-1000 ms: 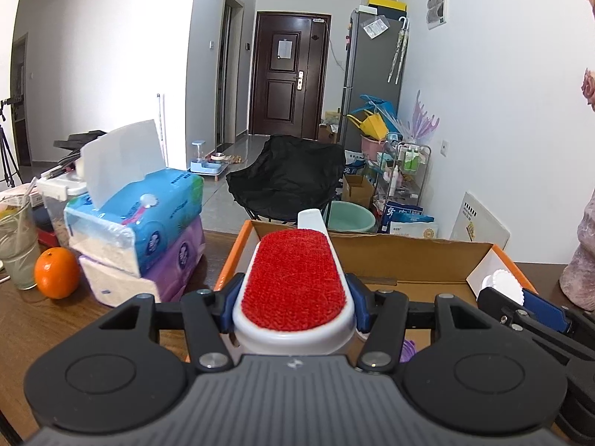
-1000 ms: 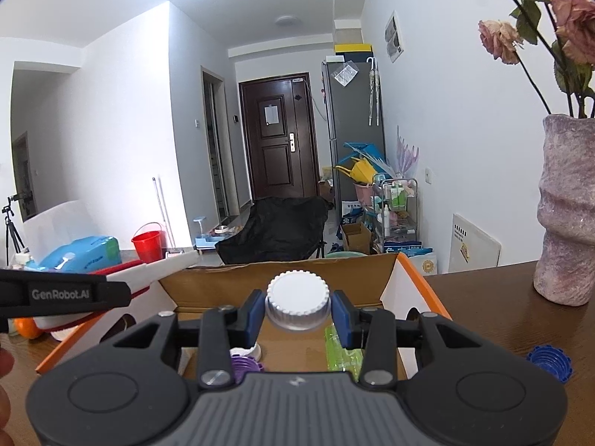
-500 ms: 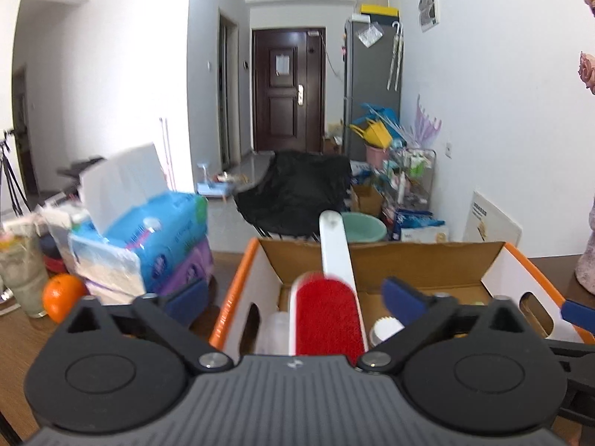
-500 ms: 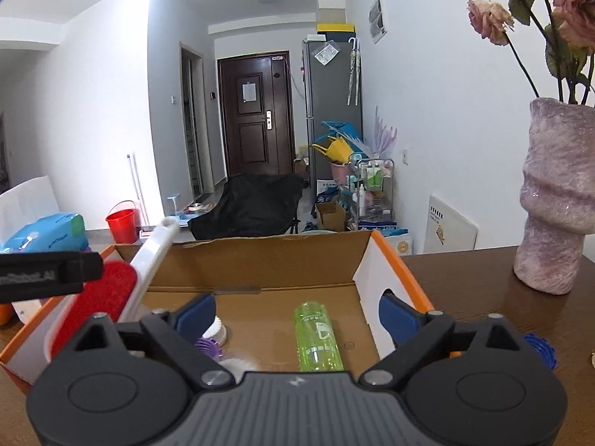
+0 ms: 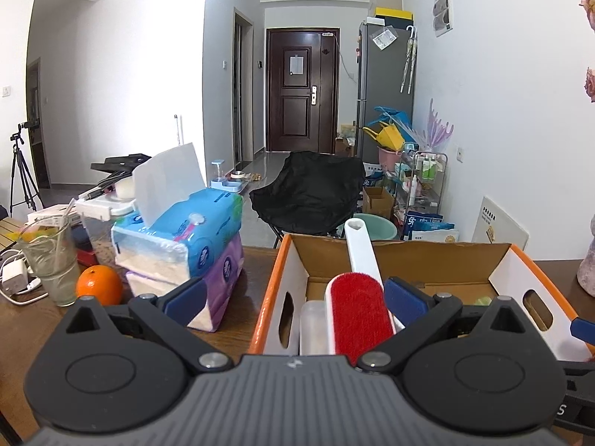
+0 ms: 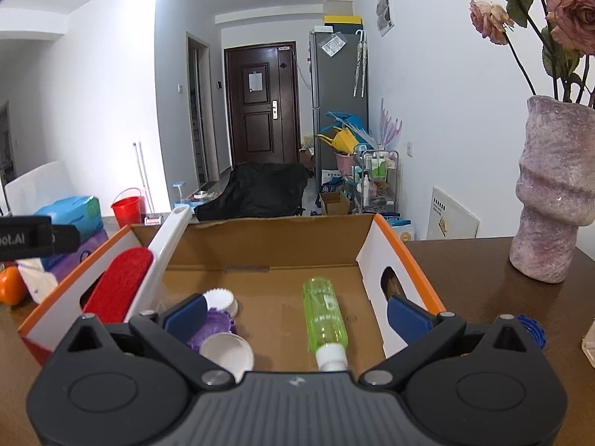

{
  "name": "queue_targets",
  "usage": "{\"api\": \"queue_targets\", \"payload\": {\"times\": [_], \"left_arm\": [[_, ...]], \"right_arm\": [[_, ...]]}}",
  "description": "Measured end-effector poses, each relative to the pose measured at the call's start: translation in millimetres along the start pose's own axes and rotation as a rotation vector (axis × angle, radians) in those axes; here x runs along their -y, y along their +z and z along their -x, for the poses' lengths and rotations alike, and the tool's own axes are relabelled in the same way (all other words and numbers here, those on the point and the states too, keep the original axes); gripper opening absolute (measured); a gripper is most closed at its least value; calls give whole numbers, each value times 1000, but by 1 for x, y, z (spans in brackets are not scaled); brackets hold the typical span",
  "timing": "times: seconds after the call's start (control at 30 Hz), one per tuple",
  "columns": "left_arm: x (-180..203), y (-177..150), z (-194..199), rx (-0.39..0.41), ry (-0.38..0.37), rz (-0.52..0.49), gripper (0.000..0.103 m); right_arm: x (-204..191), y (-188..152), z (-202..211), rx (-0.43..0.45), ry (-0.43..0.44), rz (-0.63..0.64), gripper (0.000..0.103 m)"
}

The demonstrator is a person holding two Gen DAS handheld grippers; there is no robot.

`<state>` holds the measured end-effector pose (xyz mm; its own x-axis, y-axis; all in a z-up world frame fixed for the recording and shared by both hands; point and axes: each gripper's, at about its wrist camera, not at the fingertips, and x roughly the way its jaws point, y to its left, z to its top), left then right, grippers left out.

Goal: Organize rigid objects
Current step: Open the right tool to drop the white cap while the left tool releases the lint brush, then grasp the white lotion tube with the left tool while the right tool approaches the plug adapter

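An orange-rimmed cardboard box [image 5: 409, 256] stands on the brown table. A red lint brush [image 5: 359, 316] with a white handle leans inside against the left wall, beside a clear plastic container [image 5: 312, 323]. My left gripper [image 5: 295, 297] is open before it, its pads well clear of the brush. In the right wrist view the box [image 6: 267, 245] holds the brush [image 6: 119, 286], a green bottle [image 6: 325, 314] on its side, two white caps [image 6: 227, 351] and a purple cap [image 6: 214, 329]. My right gripper [image 6: 296, 317] hangs over the near edge, jaws opening, gripping nothing.
Stacked tissue packs [image 5: 182, 238], an orange [image 5: 99, 284] and a glass [image 5: 48, 256] stand left of the box. To the right are a pink vase [image 6: 550, 200] with dried roses and a blue cap [image 6: 531, 329] on the table.
Both grippers opened. The left let go of the lint brush, which now leans in the box, and drew back. The right let go of the white cap, now lying in the box.
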<state>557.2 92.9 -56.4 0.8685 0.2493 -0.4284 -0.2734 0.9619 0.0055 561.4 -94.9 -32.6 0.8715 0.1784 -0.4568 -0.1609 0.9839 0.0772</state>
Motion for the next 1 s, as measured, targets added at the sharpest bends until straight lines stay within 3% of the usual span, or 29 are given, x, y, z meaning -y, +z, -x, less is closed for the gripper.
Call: {"api": "queue_targets", "payload": {"times": [1.0], "left_arm": [[-19,-59,88,-14,57,9,103]], "right_arm": [[51,-44,97,9,-38,-10,103]]}}
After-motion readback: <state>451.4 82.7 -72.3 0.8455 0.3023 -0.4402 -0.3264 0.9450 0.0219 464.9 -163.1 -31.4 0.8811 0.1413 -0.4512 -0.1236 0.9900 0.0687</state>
